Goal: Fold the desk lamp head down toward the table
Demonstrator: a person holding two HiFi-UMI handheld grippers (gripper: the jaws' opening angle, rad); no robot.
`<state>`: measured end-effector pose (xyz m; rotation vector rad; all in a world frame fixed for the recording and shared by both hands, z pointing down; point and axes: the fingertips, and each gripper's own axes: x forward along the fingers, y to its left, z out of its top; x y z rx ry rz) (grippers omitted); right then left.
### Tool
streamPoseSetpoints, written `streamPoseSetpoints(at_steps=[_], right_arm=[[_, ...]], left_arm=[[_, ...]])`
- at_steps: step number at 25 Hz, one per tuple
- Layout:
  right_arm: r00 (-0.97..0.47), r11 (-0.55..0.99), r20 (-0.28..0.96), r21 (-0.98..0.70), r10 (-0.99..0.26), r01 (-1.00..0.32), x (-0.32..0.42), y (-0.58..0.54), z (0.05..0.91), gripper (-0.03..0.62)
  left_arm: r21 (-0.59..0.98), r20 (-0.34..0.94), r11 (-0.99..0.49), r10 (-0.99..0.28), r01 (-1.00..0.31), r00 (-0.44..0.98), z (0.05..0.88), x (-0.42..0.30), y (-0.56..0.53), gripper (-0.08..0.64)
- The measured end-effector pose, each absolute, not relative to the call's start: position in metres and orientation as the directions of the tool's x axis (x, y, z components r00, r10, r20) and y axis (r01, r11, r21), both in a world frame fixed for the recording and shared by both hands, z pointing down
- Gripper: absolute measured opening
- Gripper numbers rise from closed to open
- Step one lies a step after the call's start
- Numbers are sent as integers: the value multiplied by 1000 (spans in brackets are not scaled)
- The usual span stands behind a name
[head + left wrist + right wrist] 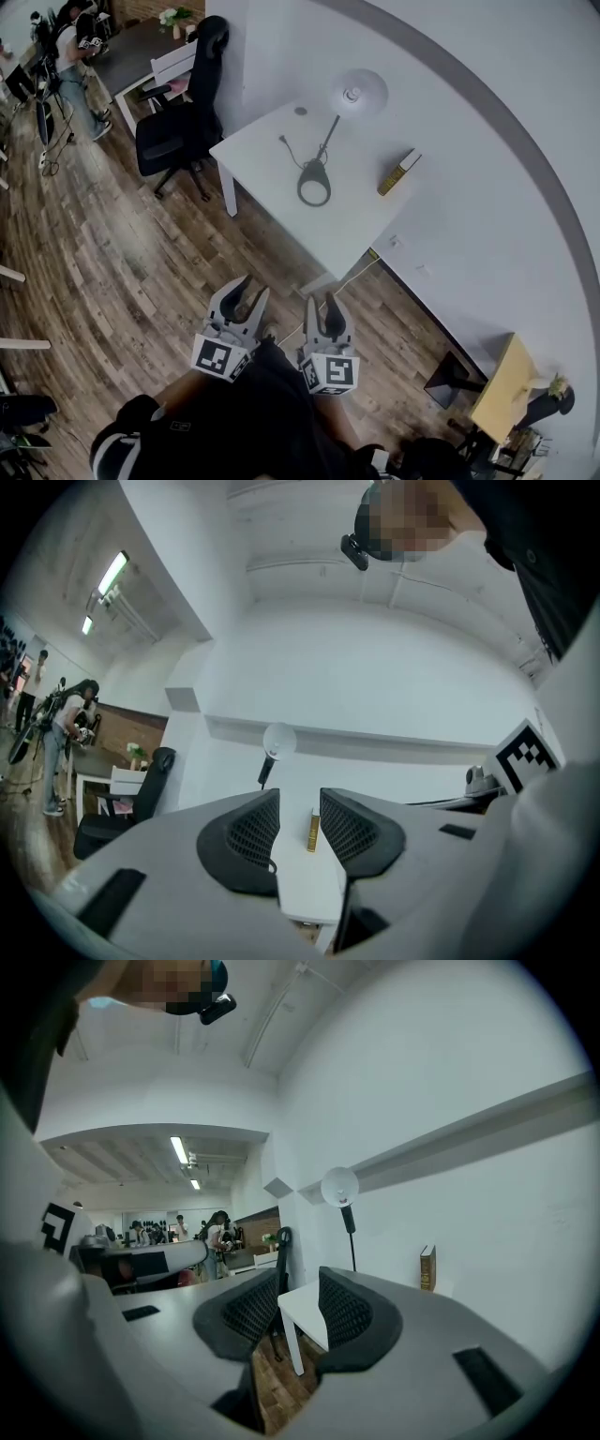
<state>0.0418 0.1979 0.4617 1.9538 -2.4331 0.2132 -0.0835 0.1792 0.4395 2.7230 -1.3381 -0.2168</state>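
Hovering well short of the far table (267, 183), nothing touched yet, left gripper (253, 291) and right gripper (323, 305) both spread and empty, lamp (315, 178) standing mid-table with lamp head (358, 94) raised, whole fold left to do.

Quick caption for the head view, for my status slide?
Left gripper and right gripper, open and empty, short of the white table with the upright desk lamp.
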Motion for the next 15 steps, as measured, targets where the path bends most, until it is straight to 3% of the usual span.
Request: streamPoseSetpoints(at_steps=[15], right_arm=[[-283, 271, 100, -121, -954, -955, 103, 103, 464, 132]], left_arm=[[136, -65, -532, -846, -836, 528, 429, -33, 102, 137]])
